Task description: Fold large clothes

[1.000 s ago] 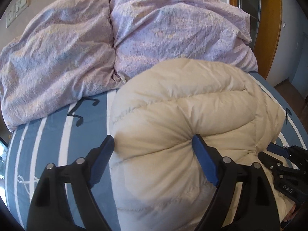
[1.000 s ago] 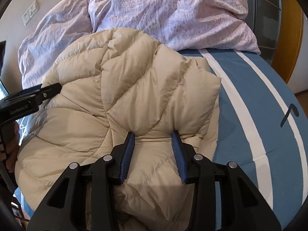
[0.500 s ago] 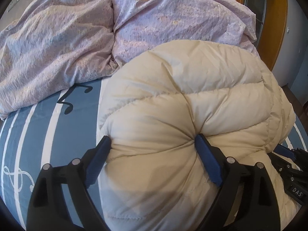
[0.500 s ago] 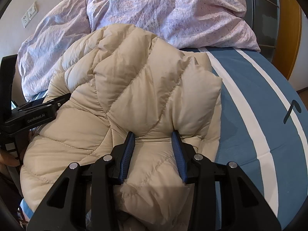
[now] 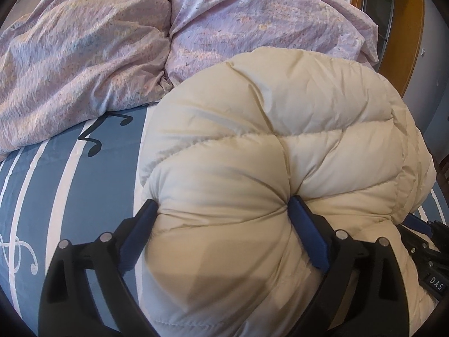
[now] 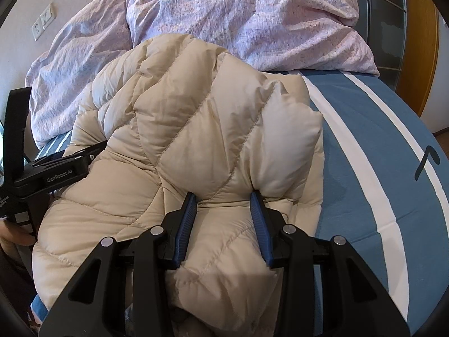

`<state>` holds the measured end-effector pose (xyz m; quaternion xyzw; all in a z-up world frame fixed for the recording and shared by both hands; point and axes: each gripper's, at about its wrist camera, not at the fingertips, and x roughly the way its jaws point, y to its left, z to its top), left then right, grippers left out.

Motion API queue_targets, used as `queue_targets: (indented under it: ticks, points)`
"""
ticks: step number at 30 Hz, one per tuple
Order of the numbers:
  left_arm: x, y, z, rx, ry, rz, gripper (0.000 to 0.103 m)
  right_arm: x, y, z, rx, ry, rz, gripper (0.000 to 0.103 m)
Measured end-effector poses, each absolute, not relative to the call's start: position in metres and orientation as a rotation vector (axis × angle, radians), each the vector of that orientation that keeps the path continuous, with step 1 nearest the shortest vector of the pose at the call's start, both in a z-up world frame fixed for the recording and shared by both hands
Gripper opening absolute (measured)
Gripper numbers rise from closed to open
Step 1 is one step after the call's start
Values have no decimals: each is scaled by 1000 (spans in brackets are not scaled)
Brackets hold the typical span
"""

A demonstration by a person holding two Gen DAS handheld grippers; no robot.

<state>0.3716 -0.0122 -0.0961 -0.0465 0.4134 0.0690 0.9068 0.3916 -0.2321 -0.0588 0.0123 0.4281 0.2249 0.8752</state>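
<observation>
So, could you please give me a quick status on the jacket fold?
Left gripper jaws just opening, puffer jacket bulging between them. Right gripper clamped on jacket. Jacket bunched on striped bedsheet; lilac duvet close behind.

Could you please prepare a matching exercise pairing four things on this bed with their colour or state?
Things:
1. puffy quilted down jacket
2. crumpled duvet
3. striped bed sheet
4. right tongs

Descriptions:
A. pale lilac, heaped at the head of the bed
B. blue with white stripes
C. cream, bunched up on the bed
D. clamped on a fold of padding

Pairs: 1-C, 2-A, 3-B, 4-D
</observation>
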Motion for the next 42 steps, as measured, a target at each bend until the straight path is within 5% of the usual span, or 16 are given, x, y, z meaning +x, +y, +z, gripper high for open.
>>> queue_targets:
  ticks: [16, 18, 22, 33, 42]
  points:
    - [365, -6, -94, -142, 840, 142, 96, 396, -241, -52, 75, 909, 507, 44]
    - [356, -2, -88, -160, 843, 122, 96, 396, -249, -47, 120, 918, 536, 50]
    - [338, 3, -71, -126, 832, 111, 96, 397, -270, -32, 203, 908, 530, 85]
    - [317, 15, -64, -112, 872, 87, 96, 440, -294, -72, 491, 1172, 533, 90]
    - [318, 17, -71, -157, 886, 60, 96, 450, -281, -84, 537, 1184, 609, 95]
